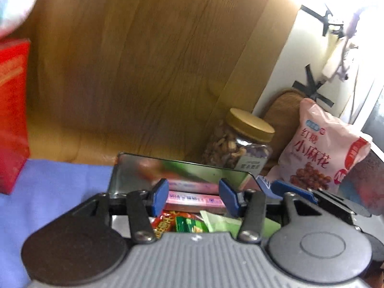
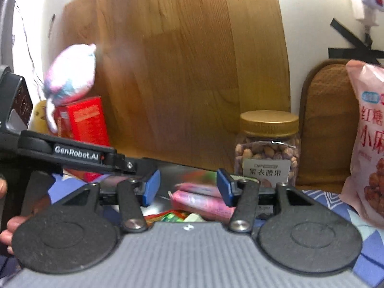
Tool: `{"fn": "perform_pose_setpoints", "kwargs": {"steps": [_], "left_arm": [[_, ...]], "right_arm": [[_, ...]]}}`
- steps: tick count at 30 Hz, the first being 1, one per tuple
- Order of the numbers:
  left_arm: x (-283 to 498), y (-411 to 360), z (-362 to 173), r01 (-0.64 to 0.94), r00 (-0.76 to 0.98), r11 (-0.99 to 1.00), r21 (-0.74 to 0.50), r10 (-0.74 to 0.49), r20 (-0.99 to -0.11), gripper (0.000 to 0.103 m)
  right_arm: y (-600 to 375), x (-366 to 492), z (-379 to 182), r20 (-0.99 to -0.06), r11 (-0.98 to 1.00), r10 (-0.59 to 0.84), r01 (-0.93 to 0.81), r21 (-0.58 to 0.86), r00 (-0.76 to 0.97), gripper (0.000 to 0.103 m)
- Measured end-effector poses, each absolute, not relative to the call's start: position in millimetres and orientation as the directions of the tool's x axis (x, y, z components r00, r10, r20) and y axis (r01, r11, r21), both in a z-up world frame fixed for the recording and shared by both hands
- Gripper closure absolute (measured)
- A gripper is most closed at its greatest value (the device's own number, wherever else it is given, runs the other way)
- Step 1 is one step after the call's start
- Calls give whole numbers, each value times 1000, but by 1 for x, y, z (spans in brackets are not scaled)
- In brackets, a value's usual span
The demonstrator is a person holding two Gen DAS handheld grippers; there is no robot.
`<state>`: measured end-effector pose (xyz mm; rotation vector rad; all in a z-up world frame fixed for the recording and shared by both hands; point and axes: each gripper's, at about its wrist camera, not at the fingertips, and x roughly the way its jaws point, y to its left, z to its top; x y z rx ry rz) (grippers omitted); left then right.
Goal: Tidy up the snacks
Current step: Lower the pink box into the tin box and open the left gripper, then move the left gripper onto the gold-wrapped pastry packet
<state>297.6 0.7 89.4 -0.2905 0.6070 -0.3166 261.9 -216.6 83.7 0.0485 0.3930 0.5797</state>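
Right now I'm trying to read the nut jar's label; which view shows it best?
The right wrist view: the nut jar stands upright and faces the camera with its whole white label in view. In the left wrist view the jar is tilted, and the tin's rim cuts its label off.

We hold our left claw point(image 1: 195, 198), black-armed with blue pads, tilted downward, jaws parted and pressing nothing. Our right claw point(image 2: 188, 188) sits just beside it, likewise parted and empty; our left-hand fingers point(image 2: 9, 225) wrap the handle.
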Motion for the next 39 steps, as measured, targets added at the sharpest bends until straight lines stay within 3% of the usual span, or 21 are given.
{"fn": "perform_pose_setpoints", "kwargs": {"steps": [5,10,14,18,20,23,24,32,39], "left_arm": [[234,34,95,227,778,900,-373,-398,-487,50],[155,80,76,145,779,908,-393,-350,-521,49],[116,109,56,56,773,908,-416,-303,-558,48],[110,115,37,41,743,875,-482,-350,-570,48],[113,106,31,67,731,870,-488,-376,-570,52],[113,93,22,75,700,858,-508,-408,-586,67],[110,90,19,78,692,854,-514,-417,-589,71],[72,67,10,106,663,806,-582,-494,-563,71],[46,28,11,187,631,803,-565,-539,-558,70]], "right_arm": [[-228,216,83,-347,761,648,-595,259,678,48],[-217,168,60,-388,646,759,-676,354,522,48],[-206,143,40,-409,614,787,-652,444,462,48],[-202,127,25,-410,596,803,-592,542,433,49],[-197,125,20,-425,593,805,-563,575,414,51],[-186,115,17,-459,607,794,-564,559,399,81],[-185,112,17,-466,611,790,-567,552,398,85],[-210,92,18,-475,652,758,-546,527,446,86],[-246,59,12,-474,660,751,-498,563,460,84]]}}
